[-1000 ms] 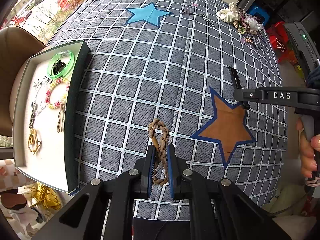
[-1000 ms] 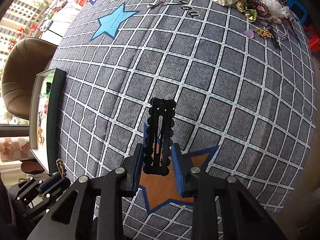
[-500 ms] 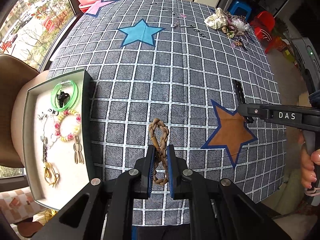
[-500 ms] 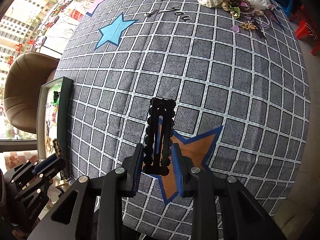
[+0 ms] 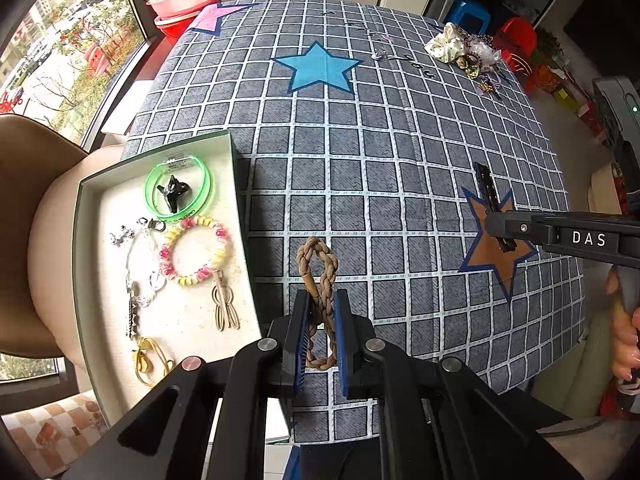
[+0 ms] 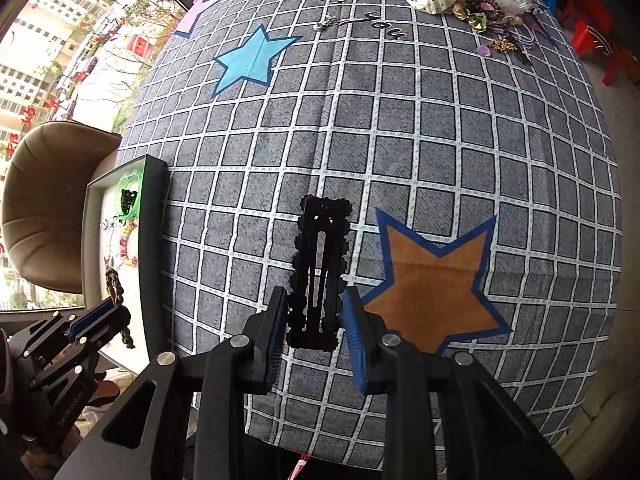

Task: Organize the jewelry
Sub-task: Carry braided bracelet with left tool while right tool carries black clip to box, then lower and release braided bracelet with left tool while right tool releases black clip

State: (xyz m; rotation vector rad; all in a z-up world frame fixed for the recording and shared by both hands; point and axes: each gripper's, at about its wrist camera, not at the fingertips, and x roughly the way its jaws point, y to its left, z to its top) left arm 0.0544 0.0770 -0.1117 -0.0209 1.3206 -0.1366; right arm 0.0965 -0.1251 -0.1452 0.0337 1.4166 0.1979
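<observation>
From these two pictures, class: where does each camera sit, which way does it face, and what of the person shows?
Left wrist: on the left gripper, facing down at the braided bracelet it grips, beside the tray; a hand shows.
Right wrist: on the right gripper, facing down at the black hair clip it grips; no clear body part.
Shared: tray, orange star, blue star, both grippers.

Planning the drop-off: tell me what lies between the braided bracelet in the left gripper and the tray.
Nothing but bare checked tablecloth; the left wrist view shows braided bracelet beside the tray wall.
</observation>
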